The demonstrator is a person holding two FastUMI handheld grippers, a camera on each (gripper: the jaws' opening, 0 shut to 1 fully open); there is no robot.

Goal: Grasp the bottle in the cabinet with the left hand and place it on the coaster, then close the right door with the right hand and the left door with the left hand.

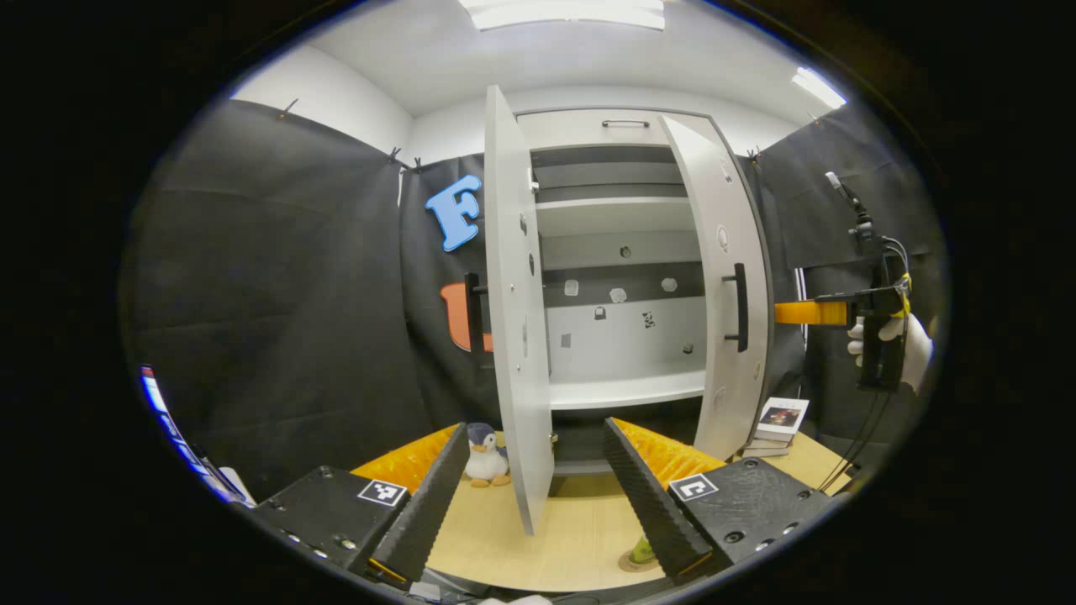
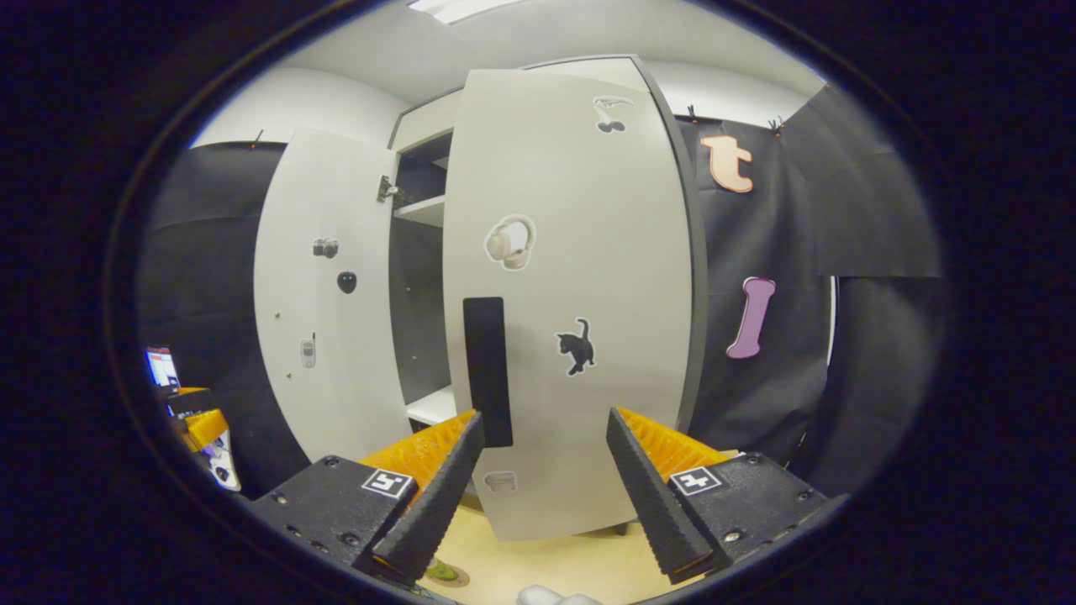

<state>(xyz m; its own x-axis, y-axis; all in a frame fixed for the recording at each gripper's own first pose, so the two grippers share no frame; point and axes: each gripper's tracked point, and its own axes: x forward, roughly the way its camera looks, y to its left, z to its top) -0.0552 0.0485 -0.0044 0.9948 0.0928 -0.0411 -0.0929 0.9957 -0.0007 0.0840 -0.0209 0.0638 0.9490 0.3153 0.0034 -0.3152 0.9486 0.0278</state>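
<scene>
Bottle [image 1: 643, 550] on coaster [image 1: 632, 562] on table [image 1: 546, 538], mostly hidden behind left gripper [image 1: 538, 496]; both cabinet doors open; left gripper wide open, empty; right gripper [image 2: 542, 496] wide open, empty, facing right door [image 2: 580, 294] near its handle [image 2: 487, 370].

The bottle [image 1: 643, 550] on its coaster [image 1: 632, 563] is mostly hidden behind one of the left gripper's fingers [image 1: 651, 504]; just a green bit peeks out. The left door [image 1: 513, 319] hides part of the toy penguin [image 1: 485, 456]. The stickers inside the cabinet [image 1: 622, 336] are too small to tell.
</scene>
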